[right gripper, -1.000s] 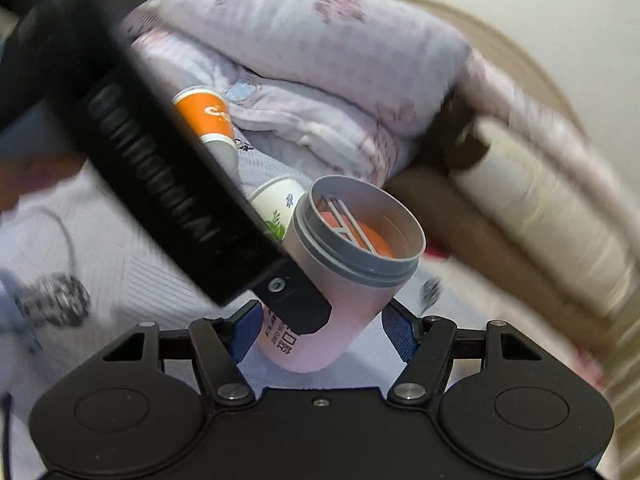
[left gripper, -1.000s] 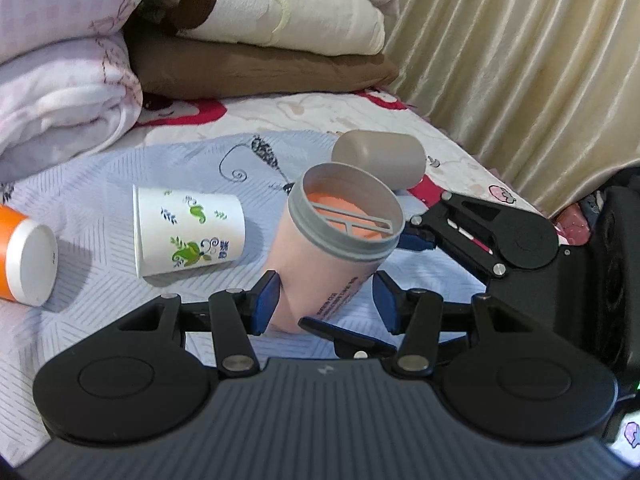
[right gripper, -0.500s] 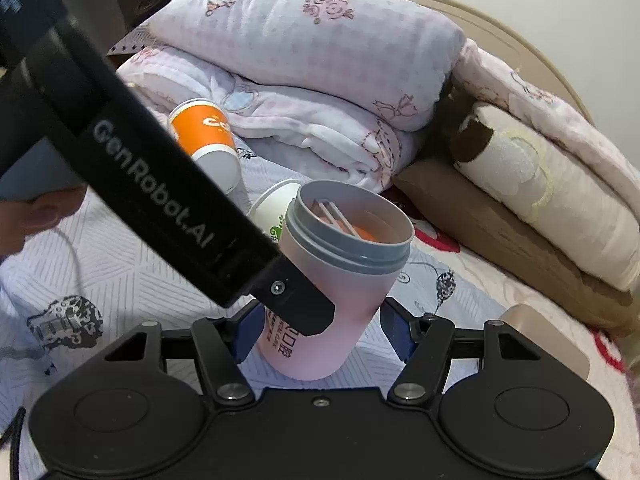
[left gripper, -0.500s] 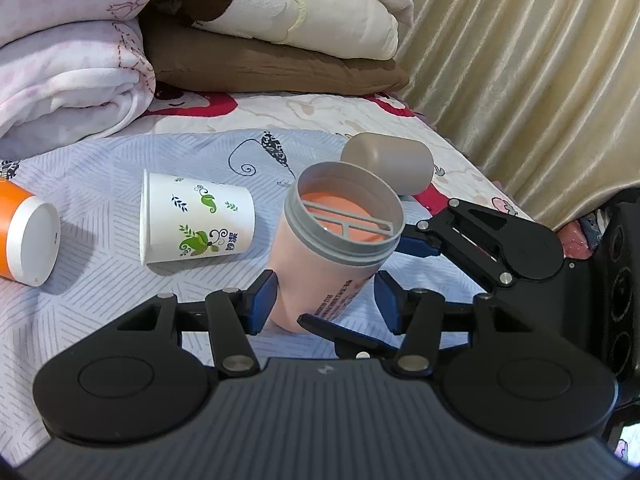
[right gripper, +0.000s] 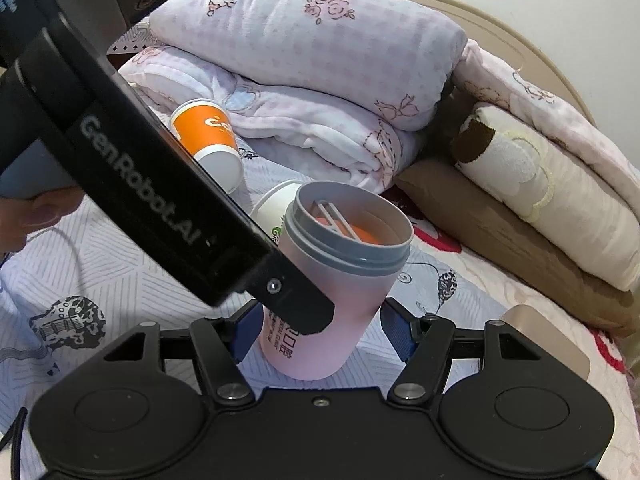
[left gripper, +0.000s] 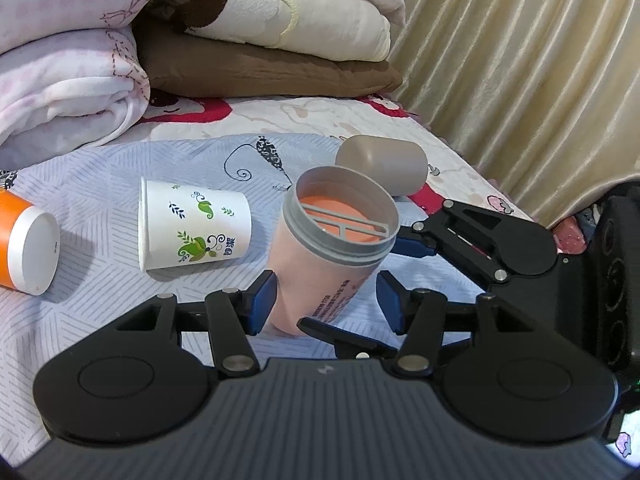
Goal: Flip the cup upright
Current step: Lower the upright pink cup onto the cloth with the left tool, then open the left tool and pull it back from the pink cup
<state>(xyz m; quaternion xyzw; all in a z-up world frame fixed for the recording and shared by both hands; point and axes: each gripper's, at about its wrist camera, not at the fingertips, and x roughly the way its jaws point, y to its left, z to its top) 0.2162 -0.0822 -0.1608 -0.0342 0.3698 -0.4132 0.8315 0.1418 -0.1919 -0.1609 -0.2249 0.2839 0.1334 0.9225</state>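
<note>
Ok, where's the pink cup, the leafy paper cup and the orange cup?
pink cup (left gripper: 320,280), left wrist view, on its pink side wall.
leafy paper cup (left gripper: 196,232), left wrist view, on its printed side.
orange cup (right gripper: 204,128), right wrist view, on its orange side.

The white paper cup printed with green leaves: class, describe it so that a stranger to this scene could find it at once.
Start from the folded pink blankets at the head of the bed, then come forward onto the pale lilac striped sheet. There the white paper cup printed with green leaves lies on its side between an orange-and-white paper cup and a pink plastic shaker cup with a grey rim. Only it bears leaves.

"GenRobot.AI" on left gripper (right gripper: 298,312) body; cup (right gripper: 336,292) print unreadable.
</note>
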